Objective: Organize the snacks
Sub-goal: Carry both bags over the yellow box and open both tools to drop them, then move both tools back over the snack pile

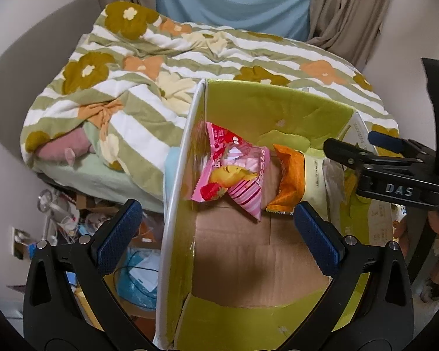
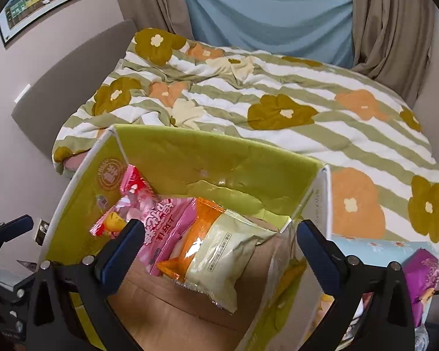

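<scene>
An open cardboard box (image 1: 278,108) with green inner walls stands at the foot of a bed. Inside it, a pink snack packet (image 1: 234,169) leans against the left wall, and an orange-and-cream packet (image 1: 289,181) lies beside it on the brown bottom. My left gripper (image 1: 216,219) is open and empty, straddling the box's left wall. In the right wrist view the box (image 2: 219,158) holds the pink packet (image 2: 161,216) and the orange-and-cream packet (image 2: 219,248). My right gripper (image 2: 219,231) stands open just above that packet, its pads clear of it.
A striped floral duvet (image 2: 278,93) covers the bed behind the box. A purple snack packet (image 2: 421,275) lies outside the box to its right on a light blue surface. Cluttered items and cables (image 1: 73,219) fill the floor left of the box.
</scene>
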A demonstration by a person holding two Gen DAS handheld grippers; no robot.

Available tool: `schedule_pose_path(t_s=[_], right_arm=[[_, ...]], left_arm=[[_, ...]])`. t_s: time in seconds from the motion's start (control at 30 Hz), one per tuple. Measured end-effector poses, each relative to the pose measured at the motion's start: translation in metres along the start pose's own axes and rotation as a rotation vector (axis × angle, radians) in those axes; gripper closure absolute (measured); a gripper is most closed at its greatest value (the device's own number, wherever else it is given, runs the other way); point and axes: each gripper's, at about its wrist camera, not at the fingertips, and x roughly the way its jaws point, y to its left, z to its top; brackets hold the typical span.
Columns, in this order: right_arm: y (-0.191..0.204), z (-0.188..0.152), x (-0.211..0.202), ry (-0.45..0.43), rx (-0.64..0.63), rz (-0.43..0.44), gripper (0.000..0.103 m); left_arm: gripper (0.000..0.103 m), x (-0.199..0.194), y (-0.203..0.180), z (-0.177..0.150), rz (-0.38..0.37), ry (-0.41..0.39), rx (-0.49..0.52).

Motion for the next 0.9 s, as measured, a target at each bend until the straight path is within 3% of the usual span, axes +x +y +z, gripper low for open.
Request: schedule_pose_path(t_s=[0.27,0.47,0.7,0.9], right_arm=[[0.009,0.003,-0.062,-0.095,0.009,0.0,0.0],[0.005,-0.009,-0.119,-0.167,0.041,-0.04,0.0],[-0.026,-0.048,-0.181,-0.22,0.122,-0.098,0.0],[-0.066,-0.092,-0.228,-0.26,0.166,-0.151,0.0]], left_arm=[[0.0,-0.043,-0.01,0.004,-0.007,-0.073,0.03],[0.0,-0.078,-0.033,0.006,-0.053,-0.13,0.097],[0.0,-0.105,-0.079,-0.016,-0.135,-0.142,0.17],[0.0,-0.122,-0.134,-0.054,-0.176,-0.136,0.226]])
